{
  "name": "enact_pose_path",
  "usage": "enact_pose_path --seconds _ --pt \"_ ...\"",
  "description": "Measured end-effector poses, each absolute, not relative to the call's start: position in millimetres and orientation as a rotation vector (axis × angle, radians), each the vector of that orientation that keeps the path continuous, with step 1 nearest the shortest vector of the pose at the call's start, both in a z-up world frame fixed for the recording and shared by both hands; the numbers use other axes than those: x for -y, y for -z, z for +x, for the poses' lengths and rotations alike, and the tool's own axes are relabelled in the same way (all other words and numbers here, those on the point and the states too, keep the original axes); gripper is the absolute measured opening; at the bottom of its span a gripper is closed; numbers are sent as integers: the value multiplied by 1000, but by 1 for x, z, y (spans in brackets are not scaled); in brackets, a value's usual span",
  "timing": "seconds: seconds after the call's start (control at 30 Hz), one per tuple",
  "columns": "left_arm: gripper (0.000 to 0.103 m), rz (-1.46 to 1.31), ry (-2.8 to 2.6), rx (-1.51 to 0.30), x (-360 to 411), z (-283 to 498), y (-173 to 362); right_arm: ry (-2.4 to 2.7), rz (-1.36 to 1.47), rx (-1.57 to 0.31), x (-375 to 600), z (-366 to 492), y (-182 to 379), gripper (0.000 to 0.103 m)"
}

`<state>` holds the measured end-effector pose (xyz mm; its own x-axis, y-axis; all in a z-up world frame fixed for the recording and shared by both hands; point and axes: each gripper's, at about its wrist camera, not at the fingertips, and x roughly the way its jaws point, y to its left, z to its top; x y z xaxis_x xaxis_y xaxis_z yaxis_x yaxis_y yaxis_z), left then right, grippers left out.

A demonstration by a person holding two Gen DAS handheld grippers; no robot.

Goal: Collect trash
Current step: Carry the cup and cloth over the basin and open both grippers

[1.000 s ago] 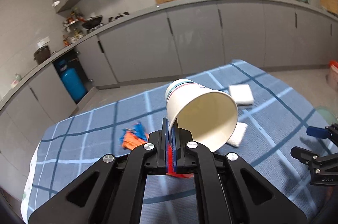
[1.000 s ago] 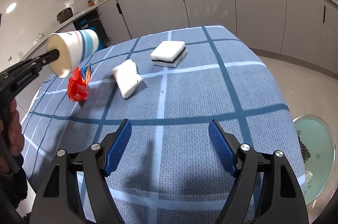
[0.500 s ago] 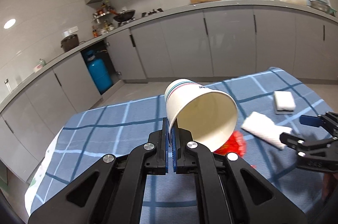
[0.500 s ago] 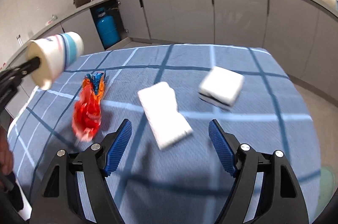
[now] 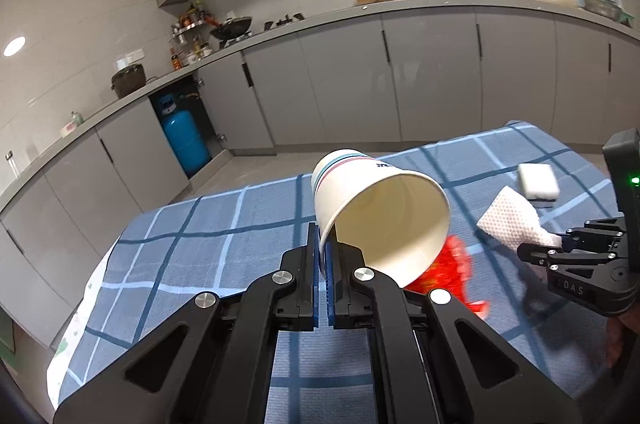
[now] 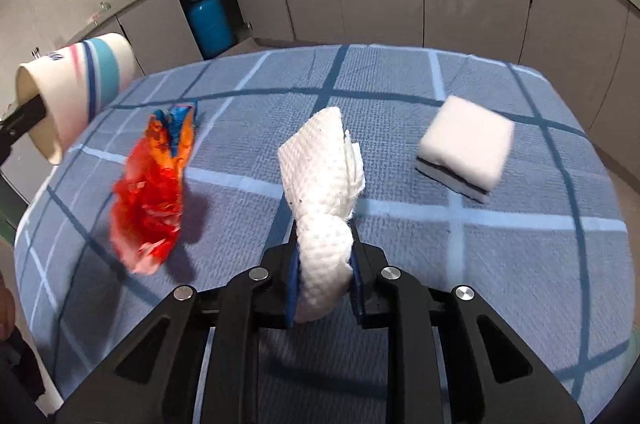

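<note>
My left gripper (image 5: 324,256) is shut on the rim of a white paper cup (image 5: 372,207) with blue and pink stripes, held tilted above the table; the cup also shows in the right wrist view (image 6: 76,91). My right gripper (image 6: 324,280) is shut on a crumpled white paper towel (image 6: 324,183), lifted off the blue checked tablecloth (image 6: 480,264). The towel also shows in the left wrist view (image 5: 508,224) with the right gripper (image 5: 560,248) behind it. A red and orange snack wrapper (image 6: 152,183) lies on the cloth left of the towel, partly hidden behind the cup in the left wrist view (image 5: 452,268).
A white sponge with a dark layer (image 6: 464,147) lies on the cloth at the right. Grey kitchen cabinets (image 5: 400,83) run behind the table. A blue gas cylinder (image 5: 184,135) stands in an open cabinet bay.
My right gripper has moved in over the table and closed on the paper towel, lifting it. My left gripper still holds the cup and has swung left.
</note>
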<state>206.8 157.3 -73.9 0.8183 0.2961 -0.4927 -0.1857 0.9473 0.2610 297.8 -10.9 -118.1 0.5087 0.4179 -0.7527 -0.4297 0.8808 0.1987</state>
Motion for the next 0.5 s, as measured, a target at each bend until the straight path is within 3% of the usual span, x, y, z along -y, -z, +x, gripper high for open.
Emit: enact_pose_path --seconds 0.5 --pt "4 312 -17 -530 -29 197 71 -327 107 -778 138 223 71 22"
